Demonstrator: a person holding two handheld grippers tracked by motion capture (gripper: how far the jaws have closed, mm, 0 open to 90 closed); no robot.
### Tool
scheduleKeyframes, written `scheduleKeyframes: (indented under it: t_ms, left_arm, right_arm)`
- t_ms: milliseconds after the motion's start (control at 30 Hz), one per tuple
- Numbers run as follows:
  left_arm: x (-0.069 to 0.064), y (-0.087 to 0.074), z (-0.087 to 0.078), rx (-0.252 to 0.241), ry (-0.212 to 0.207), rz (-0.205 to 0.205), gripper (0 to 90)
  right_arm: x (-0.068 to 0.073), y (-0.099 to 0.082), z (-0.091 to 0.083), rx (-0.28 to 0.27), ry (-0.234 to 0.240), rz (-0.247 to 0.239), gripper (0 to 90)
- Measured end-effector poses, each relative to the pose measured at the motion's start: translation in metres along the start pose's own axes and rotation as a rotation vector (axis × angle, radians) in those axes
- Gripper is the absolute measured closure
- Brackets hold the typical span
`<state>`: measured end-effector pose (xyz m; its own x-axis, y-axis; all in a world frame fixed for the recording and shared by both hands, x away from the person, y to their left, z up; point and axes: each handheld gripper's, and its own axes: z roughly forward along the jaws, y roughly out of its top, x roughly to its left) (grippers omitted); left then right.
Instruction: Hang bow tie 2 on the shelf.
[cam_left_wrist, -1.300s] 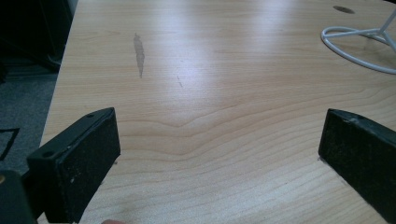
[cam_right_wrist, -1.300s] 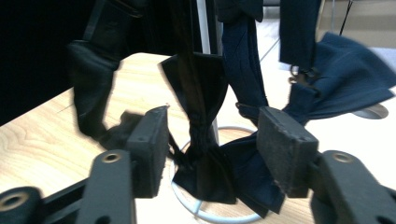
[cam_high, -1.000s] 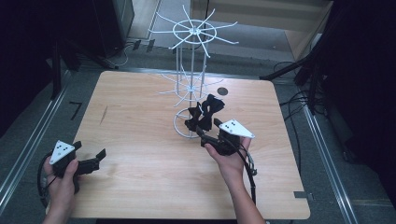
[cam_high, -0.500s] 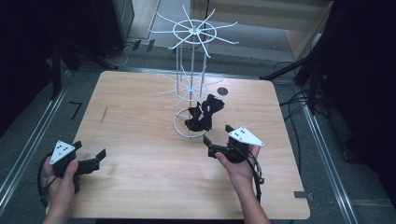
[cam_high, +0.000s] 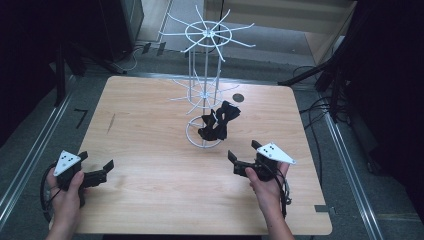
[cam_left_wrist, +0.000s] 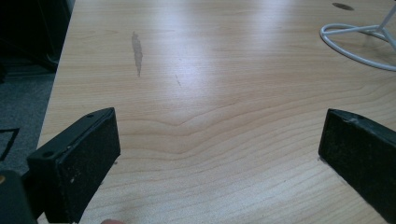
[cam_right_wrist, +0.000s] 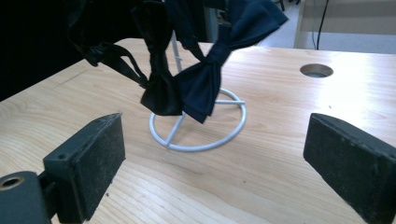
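A: Standing past the middle of the wooden table (cam_high: 150, 125), a white wire display rack (cam_high: 206, 36) is seen in the high view, with spoked rings at two heights and a ring base (cam_right_wrist: 198, 140) flat on the wood.

B: Noted. Where are the bow ties recorded?

A: Two dark bow ties (cam_high: 218, 121) are hung low on the rack, just above the ring base. In the right gripper view a navy bow tie (cam_right_wrist: 212, 70) is seen beside a black one (cam_right_wrist: 159, 60), touching it, with a black strap looped out to the side.

B: State of the right gripper (cam_high: 241, 159)?

A: Jaws spread wide, nothing held between them. It is held low over the table on the person's right, pointed toward the rack and apart from it. The right hand (cam_high: 267, 187) is wrapped round its body.

B: And the left gripper (cam_high: 97, 167)?

A: Also spread wide and empty. It is held by the left hand (cam_high: 65, 187) near the near-left corner of the table, well apart from the rack. In its own view bare wood is seen between the jaws, with a grey smear (cam_left_wrist: 137, 52) farther off and part of the ring base at the upper right.

B: Anything else on the table?

A: A round hole (cam_high: 238, 97) is noted beside the rack, on the far side.
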<state>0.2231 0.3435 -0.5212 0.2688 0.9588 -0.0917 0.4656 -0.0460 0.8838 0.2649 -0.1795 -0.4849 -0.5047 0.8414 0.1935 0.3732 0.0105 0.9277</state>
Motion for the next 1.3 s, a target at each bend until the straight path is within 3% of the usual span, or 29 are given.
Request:
scheduleKeyframes:
  t_ms: [600,1033,1300]
  left_arm:
    - [0.0,0.0,0.0,-0.001,0.001,0.0,0.0]
    - [0.0,0.0,0.0,-0.002,0.001,0.0,0.0]
    - [0.0,0.0,0.0,-0.001,0.003,-0.001,0.0]
  right_arm:
    - [-0.026,-0.014,-0.023,0.012,-0.052,0.006,5.8]
    - [-0.053,-0.027,-0.048,0.017,-0.113,0.033,5.9]
    - [-0.066,-0.036,-0.061,0.03,-0.159,0.016,6.0]
